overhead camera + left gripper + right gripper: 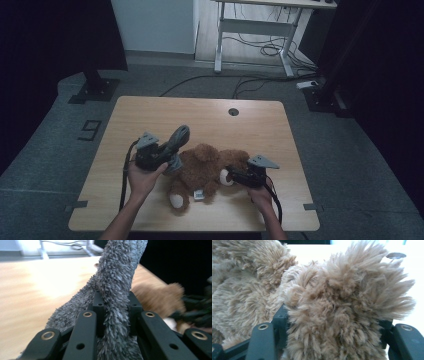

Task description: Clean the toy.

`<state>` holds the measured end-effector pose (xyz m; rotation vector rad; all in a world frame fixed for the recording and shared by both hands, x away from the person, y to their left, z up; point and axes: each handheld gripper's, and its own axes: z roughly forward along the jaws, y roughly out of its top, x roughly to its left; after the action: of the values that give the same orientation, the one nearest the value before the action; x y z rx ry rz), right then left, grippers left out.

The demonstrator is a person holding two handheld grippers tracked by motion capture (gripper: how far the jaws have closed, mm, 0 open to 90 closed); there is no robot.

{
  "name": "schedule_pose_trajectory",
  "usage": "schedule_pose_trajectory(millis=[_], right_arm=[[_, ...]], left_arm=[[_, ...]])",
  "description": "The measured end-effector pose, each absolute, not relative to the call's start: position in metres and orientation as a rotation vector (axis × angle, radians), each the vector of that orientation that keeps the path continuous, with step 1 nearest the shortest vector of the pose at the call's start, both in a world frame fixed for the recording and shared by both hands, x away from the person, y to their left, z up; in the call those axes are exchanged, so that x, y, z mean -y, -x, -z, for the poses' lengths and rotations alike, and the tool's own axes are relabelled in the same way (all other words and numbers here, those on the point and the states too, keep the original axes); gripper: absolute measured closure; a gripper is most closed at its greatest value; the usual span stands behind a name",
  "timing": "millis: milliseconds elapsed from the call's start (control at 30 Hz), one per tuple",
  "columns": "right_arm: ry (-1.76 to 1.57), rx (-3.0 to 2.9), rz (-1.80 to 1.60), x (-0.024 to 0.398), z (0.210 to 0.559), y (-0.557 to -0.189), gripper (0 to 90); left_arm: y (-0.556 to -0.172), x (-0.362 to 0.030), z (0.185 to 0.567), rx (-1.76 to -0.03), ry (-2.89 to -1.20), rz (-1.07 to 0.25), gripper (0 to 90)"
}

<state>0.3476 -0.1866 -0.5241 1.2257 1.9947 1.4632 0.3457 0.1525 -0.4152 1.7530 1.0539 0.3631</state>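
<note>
A brown teddy bear (202, 167) lies on the wooden table (150, 112), towards its near side. My right gripper (231, 176) comes in from the right and is shut on one furry limb (342, 297) of the bear, with fur bulging between the black jaws (334, 320). My left gripper (169, 157), at the bear's left, is shut on a grey fuzzy strip of cloth (178, 137). The cloth (117, 277) rises upward past the closed fingertips (115, 305). Beyond it lie the blurred bear (157, 298) and the other gripper (197, 313).
A white tag (198, 195) sticks out of the bear near the front edge. A round cable hole (233, 111) sits at the table's far side. Behind the table stand a white desk frame (252, 30), floor cables (210, 80) and a black stand base (94, 91).
</note>
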Motion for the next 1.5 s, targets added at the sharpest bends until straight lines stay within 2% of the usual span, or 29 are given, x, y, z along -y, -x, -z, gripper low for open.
schedule_pose_trajectory(millis=[200,300,467,633,833,933,1033,1200,1300,1500], right_arm=[[-1.227,-1.998,-1.468,0.187,0.524,-0.348,35.2],[-1.228,-1.999,-1.471,0.187,0.524,-0.348,35.1],[-1.226,-1.997,-1.472,0.187,0.524,-0.348,35.1],[-1.229,-1.992,-1.475,0.187,0.525,-0.348,35.1],[-1.233,-1.988,-1.470,0.186,0.525,-0.348,35.1],[-1.235,-1.987,-1.470,0.186,0.525,-0.348,35.1],[-1.245,-1.992,-1.473,0.187,0.525,-0.349,35.1],[-1.240,-1.993,-1.470,0.187,0.525,-0.349,35.2],[-1.243,-1.995,-1.478,0.188,0.525,-0.350,35.1],[-1.232,-1.996,-1.480,0.188,0.524,-0.349,35.1]], left_arm=[[-0.364,-0.100,0.385,-0.952,-1.825,-0.388,74.8],[-0.369,-0.076,0.384,-0.921,-1.866,-0.379,74.8],[-0.377,-0.038,0.404,-0.892,-1.947,-0.310,74.4],[-0.374,-0.021,0.423,-0.866,-1.970,-0.240,74.1],[-0.368,0.001,0.427,-0.818,-1.993,-0.198,74.1],[-0.363,0.018,0.440,-0.798,-2.114,-0.272,74.1],[-0.362,0.019,0.447,-0.793,-2.151,-0.295,74.3],[-0.365,0.008,0.448,-0.846,-2.114,-0.244,74.6],[-0.369,-0.015,0.449,-0.916,-2.091,-0.275,74.7],[-0.372,-0.059,0.444,-0.972,-1.994,-0.194,75.0]])
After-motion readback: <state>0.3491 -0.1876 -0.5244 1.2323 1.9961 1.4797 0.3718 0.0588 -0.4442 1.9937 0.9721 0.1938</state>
